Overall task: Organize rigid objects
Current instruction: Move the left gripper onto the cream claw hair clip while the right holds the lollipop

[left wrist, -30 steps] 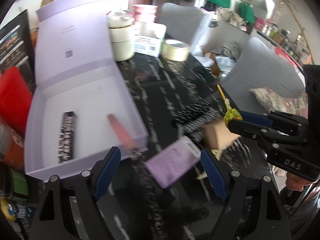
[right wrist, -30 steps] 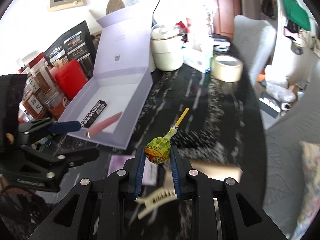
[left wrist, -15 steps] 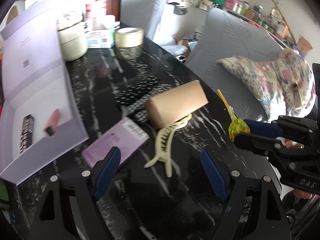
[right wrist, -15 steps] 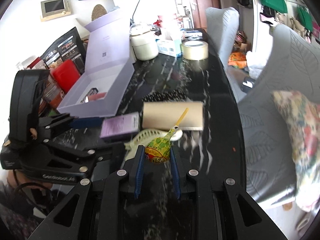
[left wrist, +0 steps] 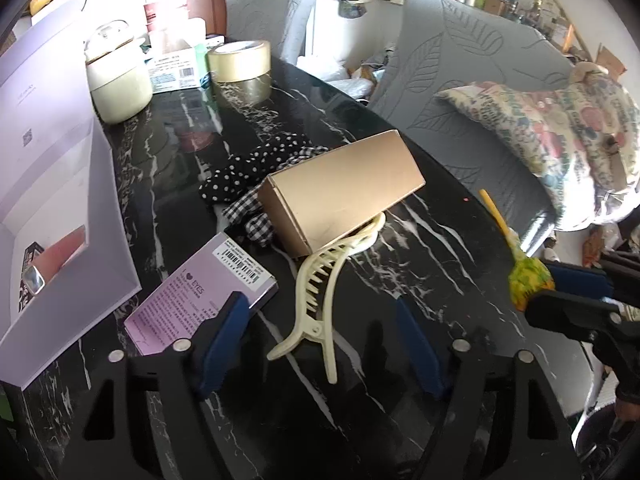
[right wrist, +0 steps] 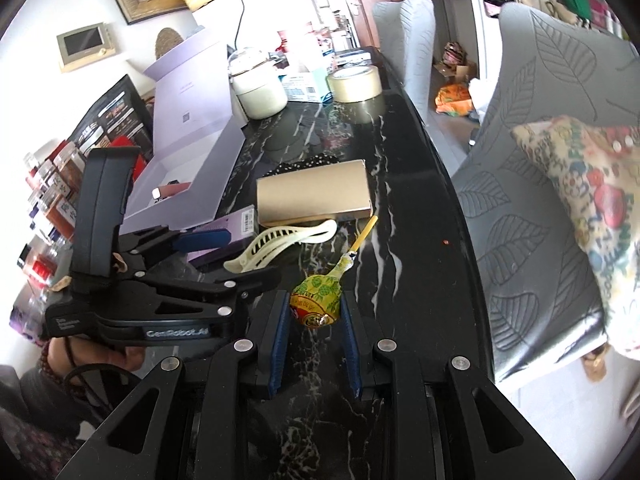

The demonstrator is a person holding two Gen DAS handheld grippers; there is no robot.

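While the right gripper (right wrist: 314,316) pinches a lollipop (right wrist: 316,305), left gripper (left wrist: 320,344) spread wide, empty, over hair clip (left wrist: 320,284).

On the table: one gold box (left wrist: 340,196), one purple box (left wrist: 200,294), one hair clip (left wrist: 324,280), one lollipop (right wrist: 318,304), one tape roll (left wrist: 239,60), one white jar (left wrist: 116,80), one open lilac box (left wrist: 68,208), and two fabric hair ties (left wrist: 256,168).
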